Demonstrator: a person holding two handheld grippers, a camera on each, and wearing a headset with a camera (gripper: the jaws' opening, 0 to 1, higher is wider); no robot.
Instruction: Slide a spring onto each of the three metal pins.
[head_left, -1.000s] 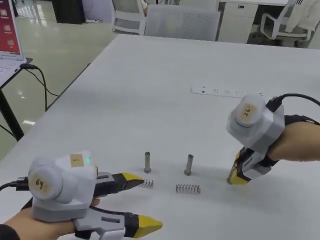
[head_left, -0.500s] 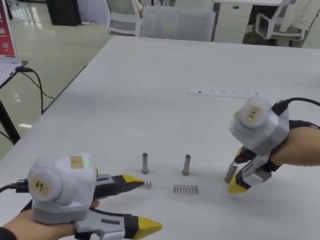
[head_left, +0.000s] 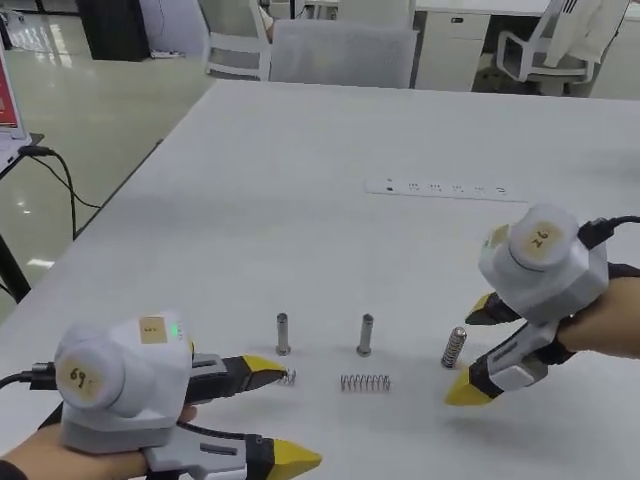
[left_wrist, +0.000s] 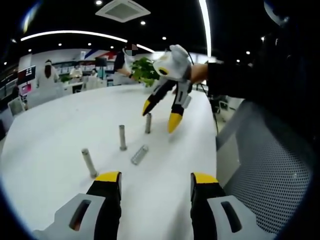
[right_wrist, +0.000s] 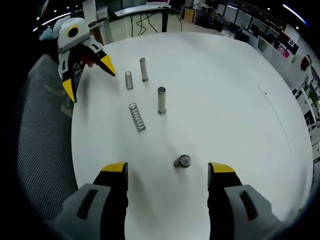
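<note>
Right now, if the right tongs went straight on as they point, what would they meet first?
Probably the spring-covered pin standing just ahead between the right tongs; depth is unclear.

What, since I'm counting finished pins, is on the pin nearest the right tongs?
A spring stands coiled around that pin. It covers the shaft, so that part cannot be seen; the pin's rounded top pokes out above.

Left gripper (head_left: 285, 415): light-grey housing, round cap with tan sticker handwritten 69, small tan label and green light on top, black jaws with yellow ends. Left cable (head_left: 22, 374): black, exits behind gripper. Right gripper (head_left: 468, 350): same grey housing, tan sticker marked 26, same yellow-ended black jaws. Right cable (head_left: 612, 222): black, behind gripper. Black band (head_left: 625, 243) by right hand (head_left: 603, 318). Dark sleeve (left_wrist: 240, 80) behind right gripper.
</note>
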